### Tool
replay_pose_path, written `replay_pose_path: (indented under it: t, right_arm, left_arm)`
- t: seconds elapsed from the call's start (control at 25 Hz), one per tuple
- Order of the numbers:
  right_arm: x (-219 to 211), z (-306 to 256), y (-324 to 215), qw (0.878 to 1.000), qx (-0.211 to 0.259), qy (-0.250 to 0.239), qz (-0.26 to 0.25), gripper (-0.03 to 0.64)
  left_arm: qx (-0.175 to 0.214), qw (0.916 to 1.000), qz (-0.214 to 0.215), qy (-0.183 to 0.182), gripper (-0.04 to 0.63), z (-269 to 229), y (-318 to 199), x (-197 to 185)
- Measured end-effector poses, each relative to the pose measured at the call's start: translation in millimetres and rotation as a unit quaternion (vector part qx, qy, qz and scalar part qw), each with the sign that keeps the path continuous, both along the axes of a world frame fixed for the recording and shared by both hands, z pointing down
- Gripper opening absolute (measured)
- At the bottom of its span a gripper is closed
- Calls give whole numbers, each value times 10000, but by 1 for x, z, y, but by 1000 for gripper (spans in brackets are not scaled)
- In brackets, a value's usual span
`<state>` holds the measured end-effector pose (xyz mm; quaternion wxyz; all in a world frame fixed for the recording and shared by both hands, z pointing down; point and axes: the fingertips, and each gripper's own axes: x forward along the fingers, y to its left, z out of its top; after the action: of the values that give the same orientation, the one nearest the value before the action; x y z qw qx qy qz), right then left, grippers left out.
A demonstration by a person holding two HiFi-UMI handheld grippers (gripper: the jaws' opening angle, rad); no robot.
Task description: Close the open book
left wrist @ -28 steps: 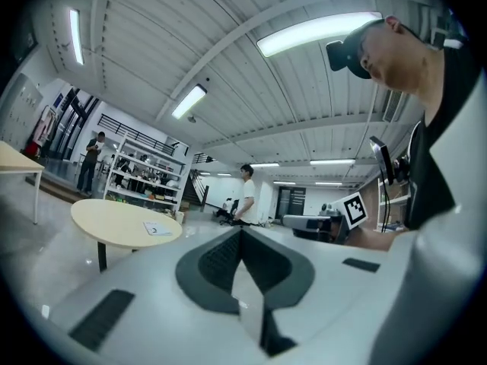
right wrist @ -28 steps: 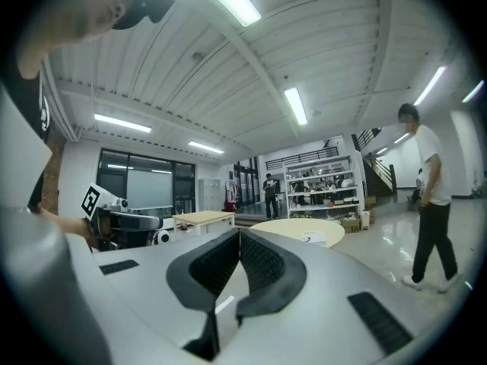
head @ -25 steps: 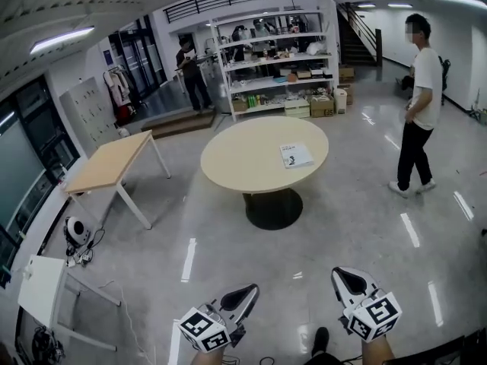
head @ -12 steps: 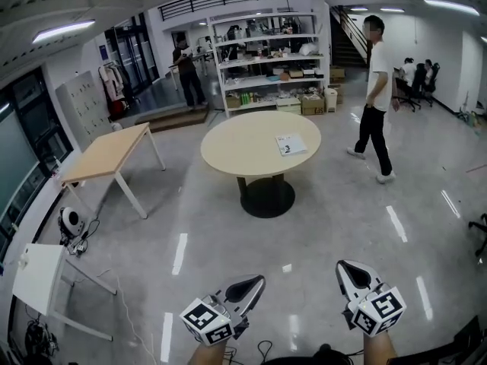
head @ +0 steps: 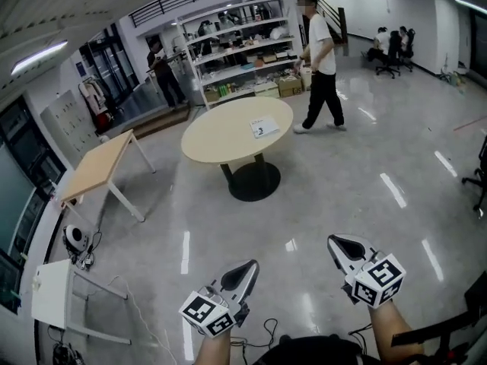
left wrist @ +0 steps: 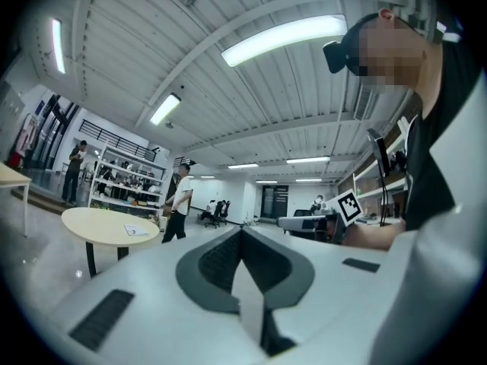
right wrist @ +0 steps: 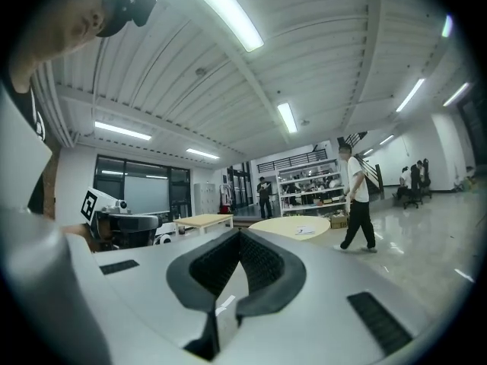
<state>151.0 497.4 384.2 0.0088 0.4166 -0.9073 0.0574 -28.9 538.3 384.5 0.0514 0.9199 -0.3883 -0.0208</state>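
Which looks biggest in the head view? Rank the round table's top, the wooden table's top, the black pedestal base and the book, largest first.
1. round table's top
2. wooden table's top
3. black pedestal base
4. book, clearly the smallest

This ranks size in the picture only; the wide lens squeezes things near the edges.

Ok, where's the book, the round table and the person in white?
book [head: 264,127], head view, its middle.
round table [head: 221,137], head view, bare top left of the book.
person in white [head: 323,35], head view, on the shirt.
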Motion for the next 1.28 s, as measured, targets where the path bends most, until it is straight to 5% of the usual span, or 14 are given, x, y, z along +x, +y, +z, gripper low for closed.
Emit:
replay_pose_path:
  t: [0.48,1.28]
  right_arm:
    - [80,3,28,9995,-67,115,-273,0]
    - [64,-7,28,9999,53,141,41,0]
  left_arm:
    - [-78,9996,-258,-43,-3,-8,40,93]
    - [-7,10000,-82,16,-3,-13,39,66]
